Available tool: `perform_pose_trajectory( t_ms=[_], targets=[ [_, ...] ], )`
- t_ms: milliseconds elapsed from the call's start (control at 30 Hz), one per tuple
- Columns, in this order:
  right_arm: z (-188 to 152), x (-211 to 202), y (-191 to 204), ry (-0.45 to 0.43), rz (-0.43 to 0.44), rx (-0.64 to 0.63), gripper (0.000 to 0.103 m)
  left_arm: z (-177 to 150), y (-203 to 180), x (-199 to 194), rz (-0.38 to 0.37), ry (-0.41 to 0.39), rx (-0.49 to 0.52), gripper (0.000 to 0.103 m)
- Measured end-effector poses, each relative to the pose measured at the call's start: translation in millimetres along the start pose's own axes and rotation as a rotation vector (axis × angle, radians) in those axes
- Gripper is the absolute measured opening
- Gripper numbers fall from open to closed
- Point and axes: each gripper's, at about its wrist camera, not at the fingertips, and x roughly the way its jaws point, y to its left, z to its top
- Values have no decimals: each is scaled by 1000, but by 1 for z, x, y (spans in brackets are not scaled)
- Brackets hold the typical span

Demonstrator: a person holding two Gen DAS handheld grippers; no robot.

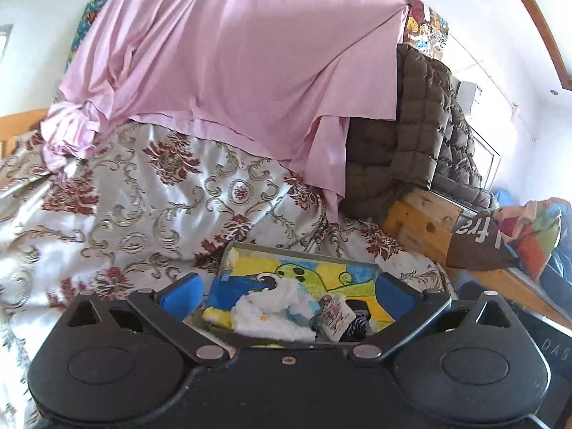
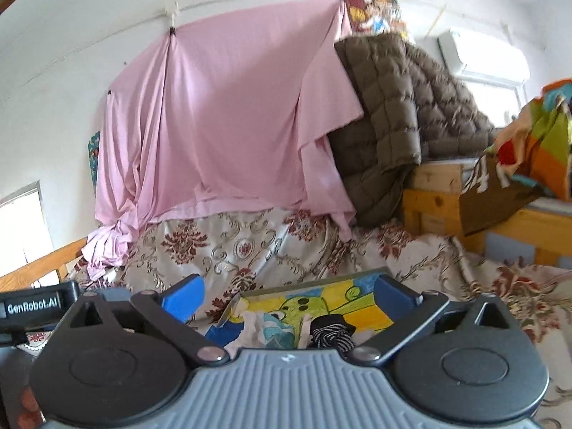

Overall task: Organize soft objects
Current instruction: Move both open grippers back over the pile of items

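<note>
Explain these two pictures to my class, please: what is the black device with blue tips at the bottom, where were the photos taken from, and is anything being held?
Each picture comes from a wide-angle camera fixed on a hand-held gripper, looking forward along its two blue-tipped fingers. One shows the left gripper, the other the right gripper. Both stand open and hold nothing. Below them, on a floral bedspread, lies a colourful painted tray carrying small soft items: a white printed cloth and a black-and-white striped piece. Behind hang a pink sheet and a brown quilted jacket.
</note>
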Motion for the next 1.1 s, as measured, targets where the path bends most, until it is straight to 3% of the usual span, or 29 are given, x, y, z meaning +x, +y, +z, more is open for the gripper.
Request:
perform_pose_trajectory(
  t_ms=[367,700,1100],
  targets=[
    [-31,-48,6,26,-37,8,103,-36,13,-64,102,-16,48,102],
    [-53,-75,10,94,-15,40,103,-57,26,-104,86,39,127,102],
    [-76,-72,26,235,0,-46,103,-83,31,-105,98,121,166,102]
  ],
)
